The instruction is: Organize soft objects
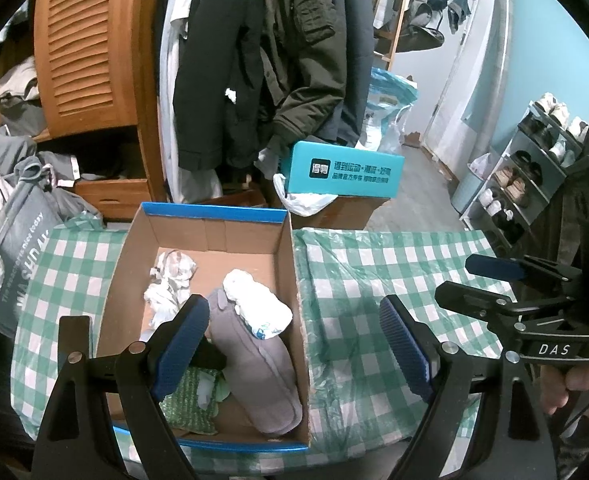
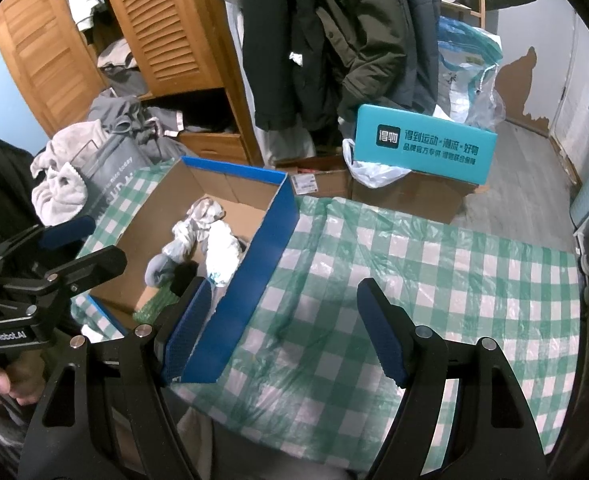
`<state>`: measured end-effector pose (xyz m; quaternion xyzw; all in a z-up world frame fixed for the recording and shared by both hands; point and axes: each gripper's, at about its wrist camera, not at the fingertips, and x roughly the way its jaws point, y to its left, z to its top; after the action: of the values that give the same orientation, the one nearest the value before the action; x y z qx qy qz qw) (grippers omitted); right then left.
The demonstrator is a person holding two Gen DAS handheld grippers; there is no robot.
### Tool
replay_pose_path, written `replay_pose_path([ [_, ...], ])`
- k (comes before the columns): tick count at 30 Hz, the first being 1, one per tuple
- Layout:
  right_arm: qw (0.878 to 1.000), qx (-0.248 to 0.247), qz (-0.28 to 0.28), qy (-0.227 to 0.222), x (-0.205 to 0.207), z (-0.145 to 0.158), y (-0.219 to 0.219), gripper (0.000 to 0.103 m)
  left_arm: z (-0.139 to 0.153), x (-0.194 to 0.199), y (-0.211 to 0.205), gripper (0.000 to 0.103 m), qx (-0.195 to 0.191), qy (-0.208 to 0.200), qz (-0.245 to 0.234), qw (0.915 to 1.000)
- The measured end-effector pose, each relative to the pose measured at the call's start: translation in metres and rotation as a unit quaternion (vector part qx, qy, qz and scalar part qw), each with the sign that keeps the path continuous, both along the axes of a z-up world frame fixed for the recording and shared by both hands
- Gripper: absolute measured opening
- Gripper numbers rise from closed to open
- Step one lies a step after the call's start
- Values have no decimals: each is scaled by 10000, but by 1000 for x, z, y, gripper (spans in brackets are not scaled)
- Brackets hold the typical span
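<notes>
A blue-rimmed cardboard box (image 1: 250, 236) stands on the green checked tablecloth (image 1: 374, 280). In it lie a grey slipper (image 1: 258, 372), a white rolled cloth (image 1: 258, 308), a pale crumpled cloth (image 1: 170, 280) and a green knitted cloth (image 1: 190, 400). My left gripper (image 1: 294, 352) is open and empty, above the box's near right side. My right gripper (image 2: 286, 332) is open and empty, over the cloth just right of the box (image 2: 254, 280). The right gripper also shows in the left wrist view (image 1: 494, 280), and the left gripper in the right wrist view (image 2: 78, 240).
Beyond the table stand a teal box (image 1: 342, 172) on cardboard boxes, hanging coats (image 1: 278, 60) and a wooden wardrobe (image 1: 90, 48). A grey bag with clothes (image 1: 18, 224) is at the left. A shoe rack (image 1: 534, 160) is at the right.
</notes>
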<state>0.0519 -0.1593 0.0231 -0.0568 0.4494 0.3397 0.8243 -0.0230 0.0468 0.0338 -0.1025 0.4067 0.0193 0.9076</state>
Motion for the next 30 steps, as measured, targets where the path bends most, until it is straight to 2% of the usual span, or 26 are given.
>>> replay_pose_path([
  [10,10000,-9,-14,0,0,0,1,75,4,3,-1,88,65,14,51,10000],
  [16,10000,-9,-10,1,0,-1,1,75,2,4,6,88,-52,79,110,9999],
  [30,10000,-14,-10,-2,-1,-1,1,75,2,1,7,88,57,37,130,9999],
])
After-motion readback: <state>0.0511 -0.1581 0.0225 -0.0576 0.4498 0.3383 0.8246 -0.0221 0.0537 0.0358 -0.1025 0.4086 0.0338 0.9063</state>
